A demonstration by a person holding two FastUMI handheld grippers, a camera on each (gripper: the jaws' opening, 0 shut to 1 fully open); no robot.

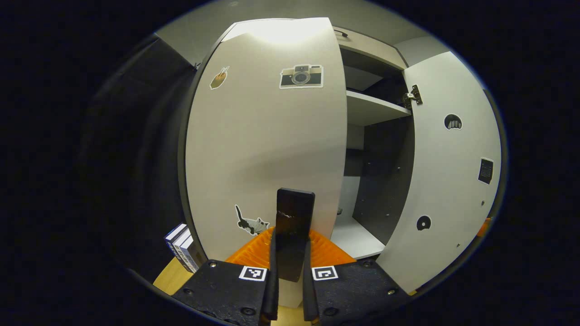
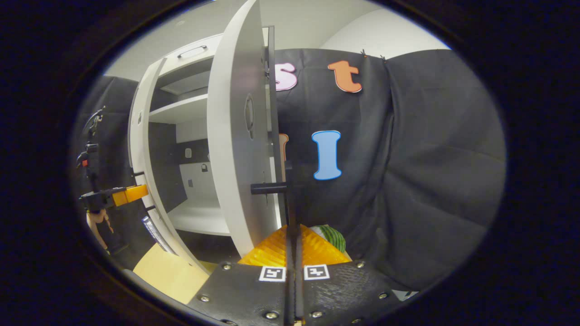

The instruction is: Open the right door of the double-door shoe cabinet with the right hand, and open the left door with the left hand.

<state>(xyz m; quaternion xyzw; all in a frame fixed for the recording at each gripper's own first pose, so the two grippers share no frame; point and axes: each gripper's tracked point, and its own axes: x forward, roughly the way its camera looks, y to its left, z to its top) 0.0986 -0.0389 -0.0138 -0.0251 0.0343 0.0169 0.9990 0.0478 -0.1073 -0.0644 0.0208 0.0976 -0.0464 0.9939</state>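
Note:
The white shoe cabinet's left door, with camera and cat stickers, stands partly swung out in the left gripper view. Its black handle sits between the fingers of my left gripper, which is shut on it. The right door stands wide open, its inner face and hinge showing. In the right gripper view that door is nearly edge-on, and my right gripper is shut on its thin black handle. Far left, the left gripper and a hand hold the left door.
Inside are white shelves and a white floor panel with dark walls. A stack of books stands left of the cabinet on a wooden surface. Black cloth wall hangs behind the right door, with a green striped object low down.

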